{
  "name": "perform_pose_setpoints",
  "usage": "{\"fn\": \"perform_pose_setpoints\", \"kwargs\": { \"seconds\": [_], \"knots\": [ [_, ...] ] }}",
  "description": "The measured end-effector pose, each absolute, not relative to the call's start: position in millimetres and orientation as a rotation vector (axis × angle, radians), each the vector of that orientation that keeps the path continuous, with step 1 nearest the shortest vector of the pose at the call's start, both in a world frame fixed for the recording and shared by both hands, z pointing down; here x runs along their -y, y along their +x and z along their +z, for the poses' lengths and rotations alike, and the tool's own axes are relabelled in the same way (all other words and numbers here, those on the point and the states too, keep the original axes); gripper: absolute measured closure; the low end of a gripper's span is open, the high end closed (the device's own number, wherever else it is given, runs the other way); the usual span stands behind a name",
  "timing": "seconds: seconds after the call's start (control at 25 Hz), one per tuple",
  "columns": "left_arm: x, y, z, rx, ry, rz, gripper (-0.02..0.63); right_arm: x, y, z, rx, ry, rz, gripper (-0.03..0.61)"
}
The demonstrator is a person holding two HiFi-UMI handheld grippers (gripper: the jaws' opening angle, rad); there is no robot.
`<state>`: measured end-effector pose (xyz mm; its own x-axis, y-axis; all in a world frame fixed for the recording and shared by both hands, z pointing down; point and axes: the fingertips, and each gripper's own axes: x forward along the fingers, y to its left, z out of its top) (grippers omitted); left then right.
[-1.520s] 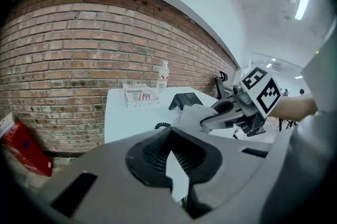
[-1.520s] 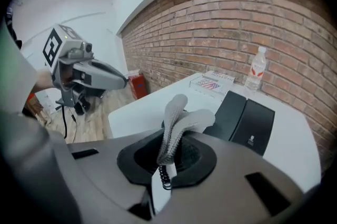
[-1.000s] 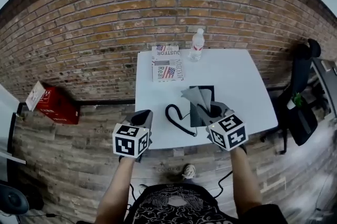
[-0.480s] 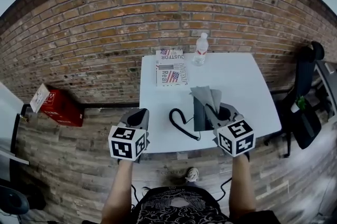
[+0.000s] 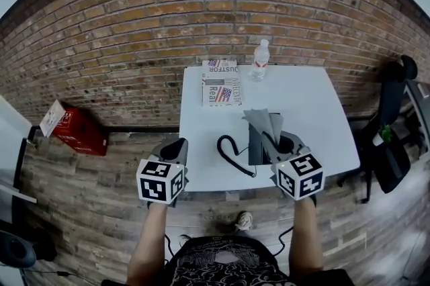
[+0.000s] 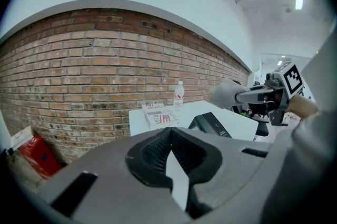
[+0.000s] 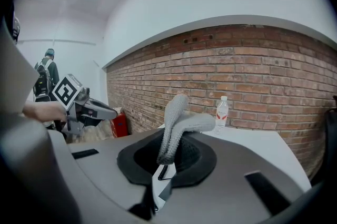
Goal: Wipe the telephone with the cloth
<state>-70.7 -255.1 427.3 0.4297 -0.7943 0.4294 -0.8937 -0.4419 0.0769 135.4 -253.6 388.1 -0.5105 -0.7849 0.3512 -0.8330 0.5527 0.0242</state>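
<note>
The black telephone [image 5: 259,145] lies on the white table [image 5: 309,110], its coiled cord [image 5: 230,152] trailing to the left. My right gripper [image 5: 277,141] hovers over the telephone's near end, shut on a grey cloth [image 5: 263,122] that sticks up from the jaws. In the right gripper view the cloth [image 7: 181,122] folds over above the jaws of my right gripper [image 7: 167,157]. My left gripper [image 5: 175,147] is held off the table's front left corner, shut on nothing. In the left gripper view the telephone [image 6: 210,124] lies ahead of my left gripper [image 6: 169,153].
A folded newspaper [image 5: 220,83] and a clear water bottle [image 5: 259,60] stand at the table's far edge against the brick wall. A red box [image 5: 70,130] lies on the wooden floor to the left. A black office chair [image 5: 393,137] stands to the right. A person [image 7: 45,78] stands far off.
Both grippers hold nearly the same pose. The right gripper with the cloth has drifted slightly right, and the whole scene has shifted a little in the head view.
</note>
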Motion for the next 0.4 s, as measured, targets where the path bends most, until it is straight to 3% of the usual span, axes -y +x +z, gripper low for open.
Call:
{"fn": "perform_pose_setpoints", "kwargs": {
  "seconds": [0.4],
  "knots": [
    [252.2,-67.7,427.9,1.465,2.387,0.482,0.607,252.4,135.4,388.5,2.475,1.311,0.206,0.568]
  ]
}}
